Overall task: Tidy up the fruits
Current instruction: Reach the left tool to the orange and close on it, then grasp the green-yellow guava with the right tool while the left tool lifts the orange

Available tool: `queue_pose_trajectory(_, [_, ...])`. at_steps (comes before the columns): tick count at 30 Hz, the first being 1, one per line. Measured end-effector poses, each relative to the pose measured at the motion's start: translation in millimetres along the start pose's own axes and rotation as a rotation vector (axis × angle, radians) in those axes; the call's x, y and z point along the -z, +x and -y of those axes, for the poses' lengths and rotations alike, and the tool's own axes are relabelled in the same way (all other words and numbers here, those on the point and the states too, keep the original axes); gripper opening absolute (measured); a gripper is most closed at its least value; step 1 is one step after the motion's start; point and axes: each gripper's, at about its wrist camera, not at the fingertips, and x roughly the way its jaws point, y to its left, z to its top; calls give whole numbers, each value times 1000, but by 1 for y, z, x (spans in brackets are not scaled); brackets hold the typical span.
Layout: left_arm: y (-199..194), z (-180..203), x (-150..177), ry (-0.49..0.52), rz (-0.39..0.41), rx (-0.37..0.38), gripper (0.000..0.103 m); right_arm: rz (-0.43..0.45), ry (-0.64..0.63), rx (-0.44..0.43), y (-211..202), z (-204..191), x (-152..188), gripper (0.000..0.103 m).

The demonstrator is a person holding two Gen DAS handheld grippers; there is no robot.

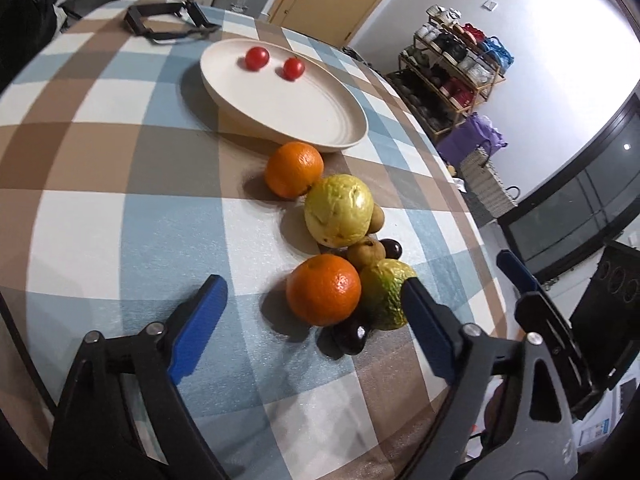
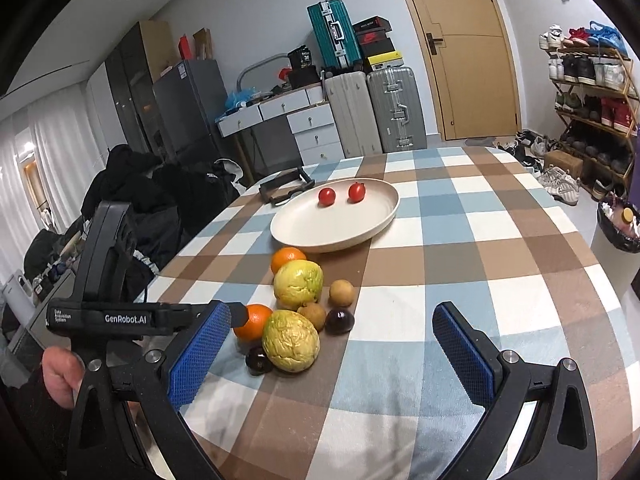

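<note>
Fruits lie in a loose cluster on a table [image 2: 500, 280] covered with a checked cloth of blue, brown and white squares. Nearest the left gripper [image 1: 316, 292] is a round orange [image 1: 323, 290], flanked by the blue pads with gaps on both sides; the jaws stand apart and grasp nothing. Touching that orange on its right is a wrinkled yellow-green fruit [image 1: 386, 294], against which the right pad seems to rest. Just in front lies a dark purple fruit [image 1: 352, 336]. Farther along sit a small brown fruit [image 1: 366, 252], another dark one [image 1: 392, 248], a large yellow-green fruit [image 1: 339, 210] and a second orange [image 1: 294, 169]. Beyond them a wide cream plate [image 1: 320, 120] holds two small red tomatoes [image 1: 257, 58], apart from each other. At the far edge lies a black folding frame [image 1: 168, 20].

The right gripper [image 2: 332, 348] hangs released above the near side of the cluster, jaws wide, nothing between them. In its view a hand [image 2: 60, 372] holds the left tool, which reads "GenRobot.AI".

Around the table: a tan wooden door [image 2: 460, 48], grey and teal suitcases [image 2: 372, 108], a white drawer unit [image 2: 304, 120], a shoe rack [image 2: 592, 96] on the right, and dark coats [image 2: 160, 200] heaped on the left.
</note>
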Motion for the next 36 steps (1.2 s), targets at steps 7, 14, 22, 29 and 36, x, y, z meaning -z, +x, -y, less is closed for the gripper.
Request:
queue_pose_trajectory(7, [10, -9, -5, -26, -31, 85, 57, -8, 6, -15, 8, 2, -1, 103])
queue_pose_trajectory(14, [17, -20, -9, -73, -50, 159, 38, -26, -8, -27, 18, -3, -1, 103])
queue_pose_trajectory(22, [8, -16, -10, -48, -10, 155, 37, -62, -2, -32, 27, -3, 1, 103])
queue_pose_trajectory(29, [-23, -17, -18, -1, 87, 104, 37, -124, 36, -76, 41, -4, 5, 103])
queue_pose_trajectory(36, [-52, -17, -24, 23, 144, 91, 37, -209, 89, -139, 64, -9, 10, 90])
